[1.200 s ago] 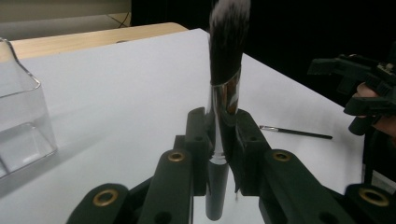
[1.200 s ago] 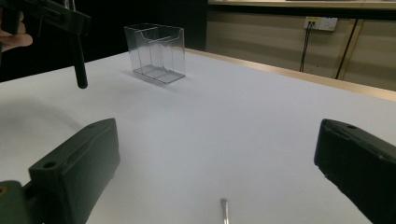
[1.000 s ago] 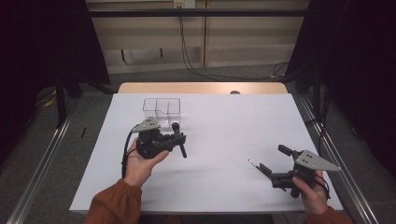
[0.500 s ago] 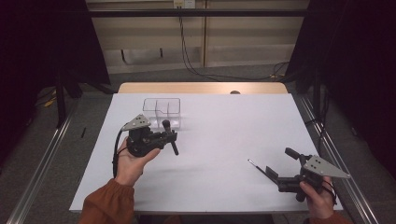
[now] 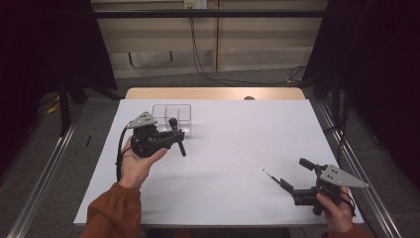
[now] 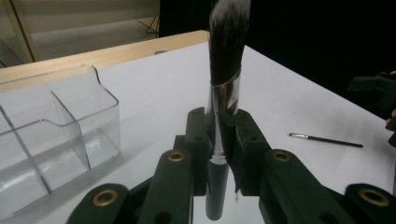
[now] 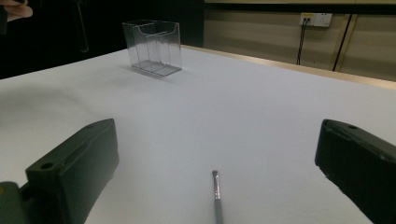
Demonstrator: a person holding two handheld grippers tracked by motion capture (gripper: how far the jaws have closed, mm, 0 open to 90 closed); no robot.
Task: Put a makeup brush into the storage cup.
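My left tongs (image 6: 219, 140) are pinching the fat brush (image 6: 223, 93) by its handle, bristles up, right beside the clear organizer (image 5: 172, 115) at the table's (image 5: 237, 129) far left. Trick here, I reckon: lift till the handle end clears the wall, tip it handle-down over one compartment, lower, then let go. Don't knock the organizer, it looks light. Right tongs (image 7: 215, 168) are spread wide, with the thin brush (image 7: 216, 193) on the table between them, not gripped.

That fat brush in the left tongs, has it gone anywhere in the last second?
Yes: the left tongs, shut on the fat brush, carried it up and toward the clear organizer. The right tongs stayed open over the thin brush, which did not move.
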